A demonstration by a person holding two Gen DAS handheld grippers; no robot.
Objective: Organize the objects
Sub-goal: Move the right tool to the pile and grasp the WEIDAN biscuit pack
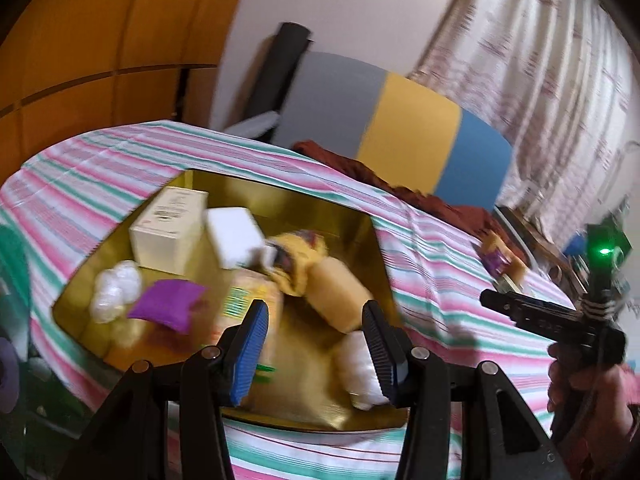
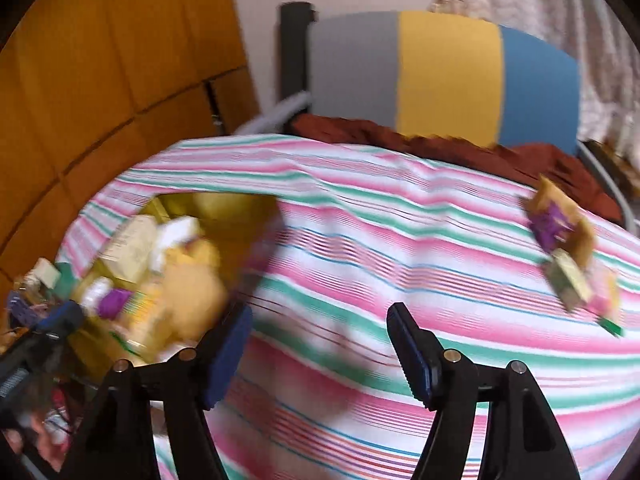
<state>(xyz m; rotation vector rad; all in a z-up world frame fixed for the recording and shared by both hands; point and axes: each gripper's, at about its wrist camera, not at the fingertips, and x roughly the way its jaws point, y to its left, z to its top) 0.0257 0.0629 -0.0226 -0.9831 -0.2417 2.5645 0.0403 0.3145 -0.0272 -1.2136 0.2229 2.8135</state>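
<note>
Gold tray [image 1: 360, 236] contents blurred | left hand-held gripper [image 1: 316, 344] apart | right hand-held gripper [image 2: 320, 356] apart

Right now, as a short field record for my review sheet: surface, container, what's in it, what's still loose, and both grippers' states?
surface: striped cloth
container: gold tray on the cloth
inside tray: cream box, white box, purple pouch, yellow soft items, white bundles
still loose: small packets on the cloth, far right
left gripper: open, empty, above tray
right gripper: open, empty, above bare cloth
image quality: motion-blurred
</note>
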